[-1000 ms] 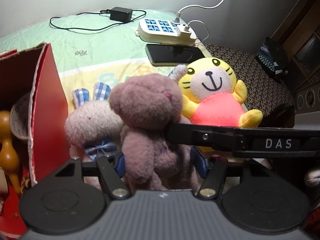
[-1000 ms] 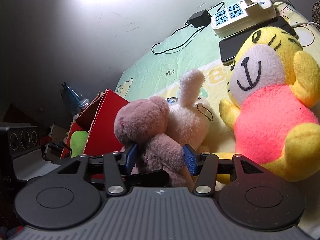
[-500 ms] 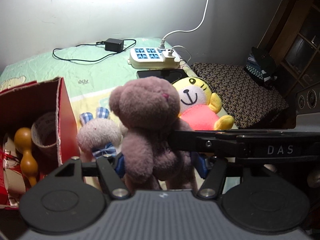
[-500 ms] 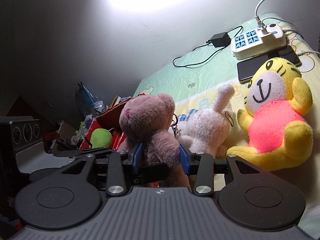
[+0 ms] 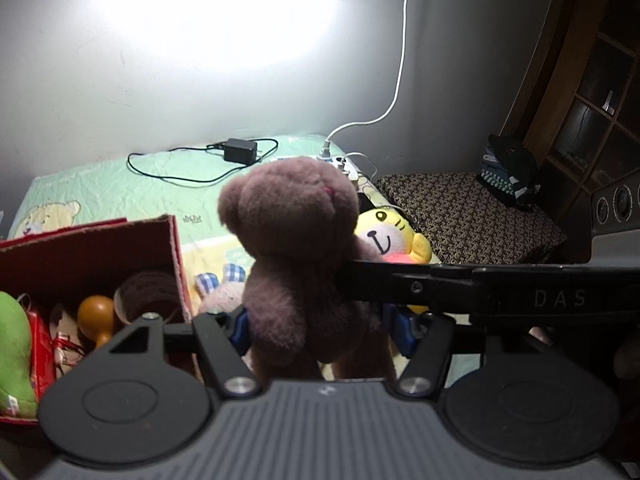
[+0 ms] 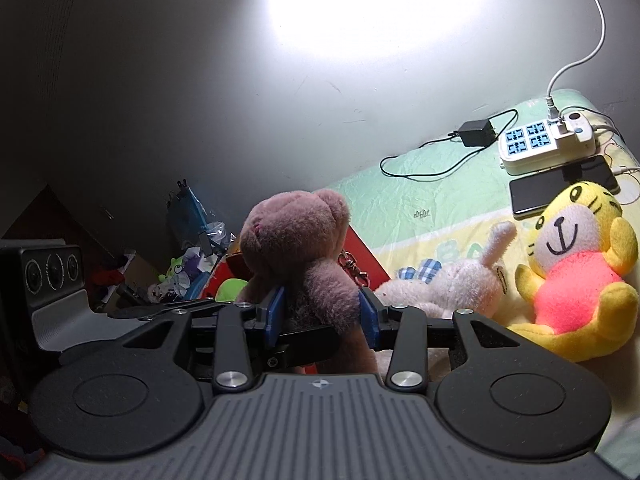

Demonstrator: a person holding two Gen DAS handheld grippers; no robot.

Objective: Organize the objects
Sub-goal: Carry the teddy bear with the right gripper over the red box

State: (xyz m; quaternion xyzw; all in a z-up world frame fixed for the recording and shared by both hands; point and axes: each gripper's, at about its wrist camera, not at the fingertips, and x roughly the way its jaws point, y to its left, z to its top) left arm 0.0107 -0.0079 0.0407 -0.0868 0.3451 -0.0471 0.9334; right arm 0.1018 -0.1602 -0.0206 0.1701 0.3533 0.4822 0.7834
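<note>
The left hand-held gripper (image 5: pixel 320 330) is clamped on the lower body of the brown teddy bear (image 5: pixel 296 248), its blue pads pressing the plush from both sides at lower centre of the left wrist view. The right hand-held gripper (image 6: pixel 322 314) squeezes the same bear (image 6: pixel 304 256) around the waist, and its black finger crosses the left wrist view from the right edge to the bear's side. A soft, floppy toy likely wants two grips to stay upright while carried.

The bear hangs clear of the bed, above the white bunny (image 6: pixel 444 284) and the yellow tiger toy (image 6: pixel 576 276) lying at the right of the right wrist view. The red box (image 5: pixel 96 256), at the left of the left wrist view and already holding small items, looks like its destination. Both grippers tilt downward over the bedsheet (image 5: pixel 120 184), meeting at the bear from different sides.
</note>
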